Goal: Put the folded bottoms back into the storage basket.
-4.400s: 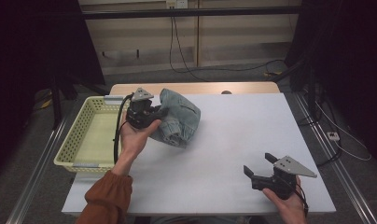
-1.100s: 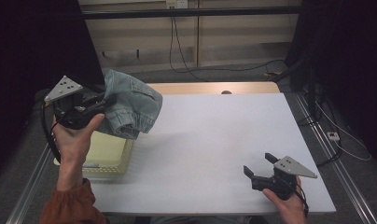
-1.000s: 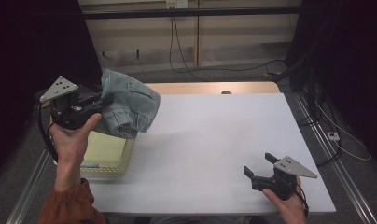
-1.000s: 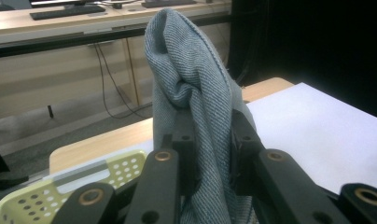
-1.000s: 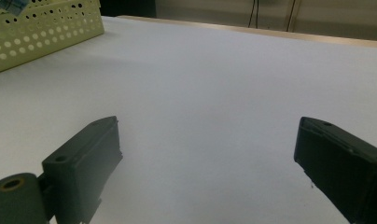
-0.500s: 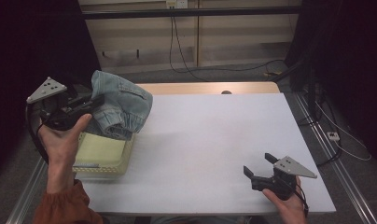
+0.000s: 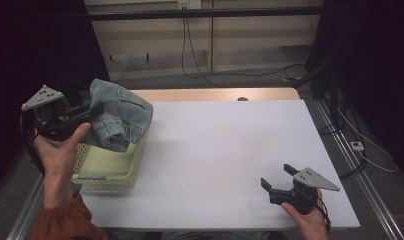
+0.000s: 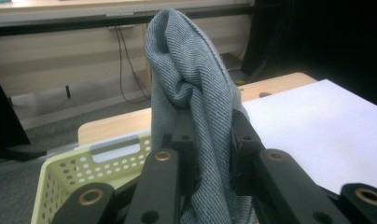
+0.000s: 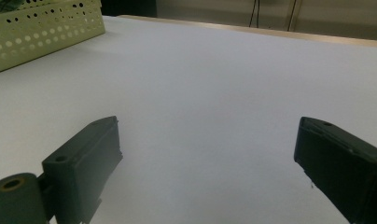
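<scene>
White counter (image 7: pixel 230 150) spreads under both hands, and at its near right edge the right tongs (image 7: pixel 281 178) rest with jaws spread wide, nothing between them. Farther off on the left, the left tongs (image 7: pixel 92 112) are clamped tight on bunched jeans (image 7: pixel 121 117), held up in the air over the far end of the pale yellow basket (image 7: pixel 107 167) at the counter's left edge.

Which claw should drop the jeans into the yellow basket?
Left. The left claw already grips the jeans right above the basket; the right claw sits open, far across the table.
</scene>
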{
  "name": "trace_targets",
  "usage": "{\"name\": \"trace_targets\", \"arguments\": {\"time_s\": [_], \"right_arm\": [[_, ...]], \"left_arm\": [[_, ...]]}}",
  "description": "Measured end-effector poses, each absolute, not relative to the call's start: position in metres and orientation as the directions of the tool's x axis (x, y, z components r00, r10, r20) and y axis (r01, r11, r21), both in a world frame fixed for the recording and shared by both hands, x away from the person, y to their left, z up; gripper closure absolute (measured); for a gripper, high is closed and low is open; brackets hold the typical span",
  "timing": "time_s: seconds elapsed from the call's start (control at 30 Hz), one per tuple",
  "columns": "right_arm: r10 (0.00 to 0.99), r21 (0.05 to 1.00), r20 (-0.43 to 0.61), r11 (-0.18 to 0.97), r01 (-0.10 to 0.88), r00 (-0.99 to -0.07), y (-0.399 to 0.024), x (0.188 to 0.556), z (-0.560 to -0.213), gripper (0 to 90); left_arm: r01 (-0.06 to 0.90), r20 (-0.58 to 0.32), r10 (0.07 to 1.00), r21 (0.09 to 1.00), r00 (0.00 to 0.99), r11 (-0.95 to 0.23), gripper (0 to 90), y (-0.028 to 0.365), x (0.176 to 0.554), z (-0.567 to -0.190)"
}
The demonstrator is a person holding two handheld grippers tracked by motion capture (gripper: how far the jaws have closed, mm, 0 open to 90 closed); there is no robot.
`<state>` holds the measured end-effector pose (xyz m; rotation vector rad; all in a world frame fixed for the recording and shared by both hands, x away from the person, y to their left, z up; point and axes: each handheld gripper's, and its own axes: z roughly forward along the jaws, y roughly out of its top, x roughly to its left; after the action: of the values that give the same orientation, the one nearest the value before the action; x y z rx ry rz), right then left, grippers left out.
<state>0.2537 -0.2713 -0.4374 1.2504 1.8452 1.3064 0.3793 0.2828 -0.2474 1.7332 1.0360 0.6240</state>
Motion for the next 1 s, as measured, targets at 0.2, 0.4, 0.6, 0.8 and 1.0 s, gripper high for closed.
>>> {"name": "trace_targets", "arguments": {"time_s": [0.2, 0.4, 0.6, 0.8, 1.0], "right_arm": [[0.907, 0.924, 0.076, 0.091, 0.371, -0.413, -0.272, 0.254, -0.437, 7.3], [0.907, 0.924, 0.076, 0.093, 0.372, -0.415, -0.271, 0.253, -0.437, 7.3], [0.907, 0.924, 0.075, 0.094, 0.371, -0.415, -0.271, 0.254, -0.437, 7.3], [0.907, 0.924, 0.076, 0.093, 0.372, -0.415, -0.271, 0.253, -0.437, 7.3], [0.906, 0.924, 0.074, 0.095, 0.371, -0.417, -0.271, 0.253, -0.437, 7.3]], "left_arm": [[0.377, -0.069, 0.866, 0.915, 0.495, -0.142, 76.5, 0.29, 0.383, -0.252], [0.397, -0.081, 0.874, 0.908, 0.48, -0.134, 76.5, 0.299, 0.384, -0.255], [0.419, -0.091, 0.876, 0.898, 0.474, -0.134, 76.5, 0.305, 0.388, -0.261], [0.456, -0.119, 0.88, 0.882, 0.459, -0.118, 76.4, 0.31, 0.396, -0.27], [0.493, -0.162, 0.892, 0.867, 0.423, -0.077, 76.4, 0.323, 0.406, -0.286]]}}
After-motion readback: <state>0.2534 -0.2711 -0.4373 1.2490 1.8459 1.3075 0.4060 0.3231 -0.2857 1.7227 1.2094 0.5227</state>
